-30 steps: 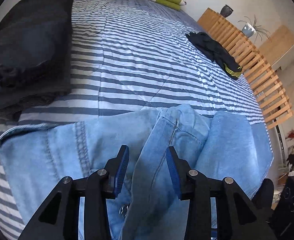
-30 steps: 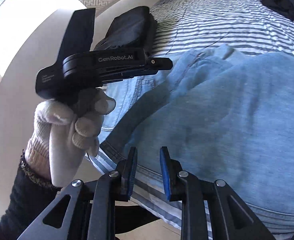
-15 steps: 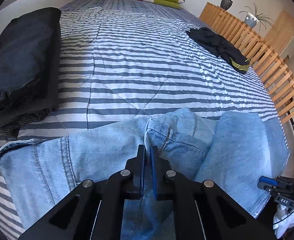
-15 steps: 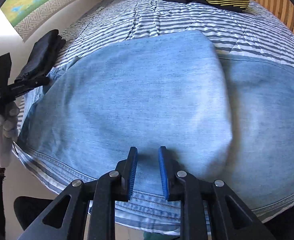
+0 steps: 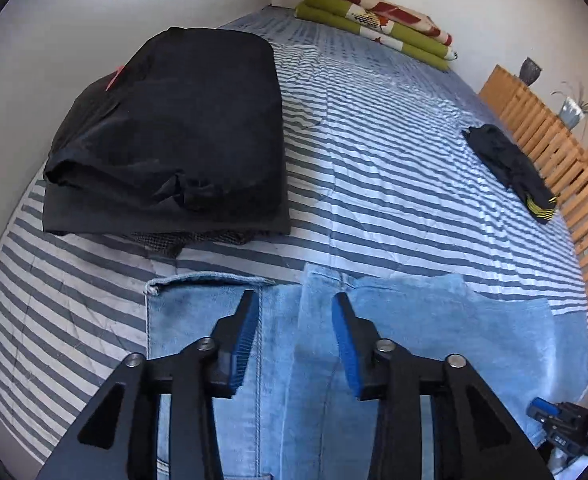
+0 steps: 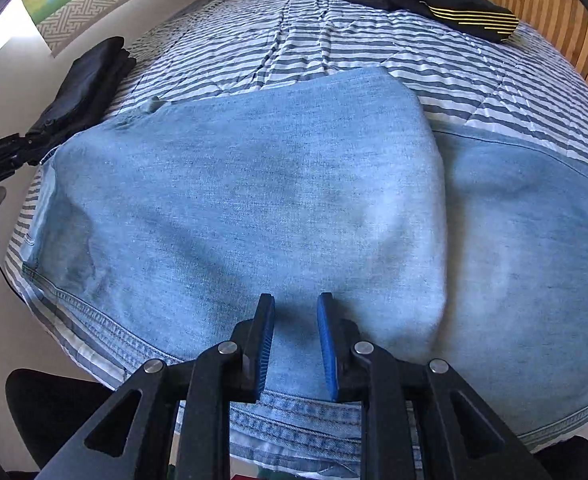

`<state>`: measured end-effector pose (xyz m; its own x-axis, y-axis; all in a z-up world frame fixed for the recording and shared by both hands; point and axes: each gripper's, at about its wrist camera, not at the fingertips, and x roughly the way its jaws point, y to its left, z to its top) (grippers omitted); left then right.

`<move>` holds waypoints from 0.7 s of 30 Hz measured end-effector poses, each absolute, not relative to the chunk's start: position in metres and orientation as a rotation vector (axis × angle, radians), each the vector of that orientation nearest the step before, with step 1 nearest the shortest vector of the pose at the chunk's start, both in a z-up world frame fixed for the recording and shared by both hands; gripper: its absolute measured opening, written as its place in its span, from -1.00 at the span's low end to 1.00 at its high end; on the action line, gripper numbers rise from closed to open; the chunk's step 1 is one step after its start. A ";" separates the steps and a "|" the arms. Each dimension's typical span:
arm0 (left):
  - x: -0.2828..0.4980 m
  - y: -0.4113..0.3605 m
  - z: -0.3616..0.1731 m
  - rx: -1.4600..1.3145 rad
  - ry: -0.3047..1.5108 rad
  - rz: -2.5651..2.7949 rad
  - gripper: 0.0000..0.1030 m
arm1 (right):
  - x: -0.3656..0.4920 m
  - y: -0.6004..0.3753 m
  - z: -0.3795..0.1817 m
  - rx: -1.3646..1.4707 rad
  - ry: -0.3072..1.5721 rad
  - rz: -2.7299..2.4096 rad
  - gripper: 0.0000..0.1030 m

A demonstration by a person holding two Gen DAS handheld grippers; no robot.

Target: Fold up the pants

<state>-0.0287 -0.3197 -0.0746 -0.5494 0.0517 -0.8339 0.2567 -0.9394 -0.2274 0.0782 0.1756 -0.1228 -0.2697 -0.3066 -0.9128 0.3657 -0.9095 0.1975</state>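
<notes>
Light-blue jeans (image 6: 254,208): folded, on striped bed (image 5: 374,168), near edge. Beyond the jeans: stacked black garments (image 5: 174,128); black yellow-striped garment (image 6: 434,0); folded green blankets (image 5: 374,16). Left gripper (image 5: 296,336): jaws opening, empty. Right gripper (image 6: 294,340): narrowly apart, empty.

One jeans (image 6: 254,208), perhaps three dark garments (image 5: 174,128).

The jeans (image 6: 254,200) lie on the bed (image 5: 374,168), a folded stack (image 5: 174,132) behind-left, another garment (image 5: 510,168) behind-right.
</notes>
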 end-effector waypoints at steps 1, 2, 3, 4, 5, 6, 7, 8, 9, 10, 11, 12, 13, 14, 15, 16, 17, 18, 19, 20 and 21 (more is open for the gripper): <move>-0.019 -0.319 -0.074 1.442 0.494 -2.630 -0.12 | 0.077 0.178 -0.121 1.573 0.050 -2.209 -0.61; -0.005 -0.317 -0.074 1.466 0.467 -2.636 -0.12 | 0.077 0.181 -0.120 1.572 0.031 -2.201 -0.61; 0.007 -0.314 -0.078 1.495 0.447 -2.631 -0.12 | 0.078 0.184 -0.118 1.566 0.016 -2.198 -0.61; 0.019 -0.313 -0.083 1.532 0.449 -2.614 -0.12 | 0.080 0.188 -0.114 1.555 0.005 -2.199 -0.61; 0.030 -0.311 -0.090 1.570 0.458 -2.597 -0.12 | 0.079 0.191 -0.112 1.547 -0.013 -2.193 -0.61; 0.039 -0.311 -0.096 1.602 0.453 -2.573 -0.12 | 0.078 0.193 -0.108 1.540 -0.051 -2.170 -0.61; 0.045 -0.311 -0.101 1.617 0.430 -2.549 -0.12 | 0.073 0.195 -0.105 1.537 -0.093 -2.138 -0.61; 0.049 -0.313 -0.105 1.619 0.416 -2.528 -0.12 | 0.065 0.195 -0.100 1.532 -0.126 -2.126 -0.61; 0.048 -0.317 -0.107 1.615 0.440 -2.520 -0.12 | 0.056 0.196 -0.095 1.518 -0.154 -2.137 -0.61; 0.045 -0.322 -0.106 1.599 0.480 -2.514 -0.12 | 0.043 0.198 -0.087 1.498 -0.169 -2.169 -0.61; 0.040 -0.326 -0.103 1.580 0.518 -2.517 -0.12 | 0.032 0.200 -0.081 1.474 -0.172 -2.198 -0.55; 0.033 -0.327 -0.100 1.571 0.540 -2.539 -0.12 | 0.017 0.204 -0.075 1.458 -0.169 -2.222 -0.32; 0.024 -0.328 -0.096 1.561 0.542 -2.560 -0.12 | 0.001 0.207 -0.072 1.456 -0.173 -2.242 -0.19; 0.015 -0.330 -0.094 1.541 0.533 -2.569 -0.12 | -0.013 0.210 -0.072 1.464 -0.186 -2.274 -0.11; 0.004 -0.332 -0.092 1.526 0.532 -2.572 -0.12 | -0.029 0.212 -0.074 1.474 -0.198 -2.302 -0.11; -0.007 -0.334 -0.092 1.524 0.555 -2.570 -0.12 | -0.045 0.214 -0.077 1.484 -0.199 -2.323 -0.11; -0.018 -0.337 -0.094 1.530 0.591 -2.570 -0.12 | -0.058 0.217 -0.081 1.504 -0.210 -2.330 -0.11; -0.029 -0.339 -0.097 1.544 0.618 -2.568 -0.12 | -0.071 0.218 -0.088 1.540 -0.232 -2.311 -0.11; -0.041 -0.337 -0.100 1.557 0.640 -2.567 -0.12 | -0.085 0.219 -0.098 1.585 -0.280 -2.268 -0.11; -0.050 -0.336 -0.103 1.575 0.654 -2.567 -0.12 | -0.093 0.220 -0.108 1.627 -0.326 -2.229 -0.11; -0.059 -0.334 -0.106 1.587 0.657 -2.566 -0.12 | -0.100 0.219 -0.117 1.661 -0.364 -2.195 -0.11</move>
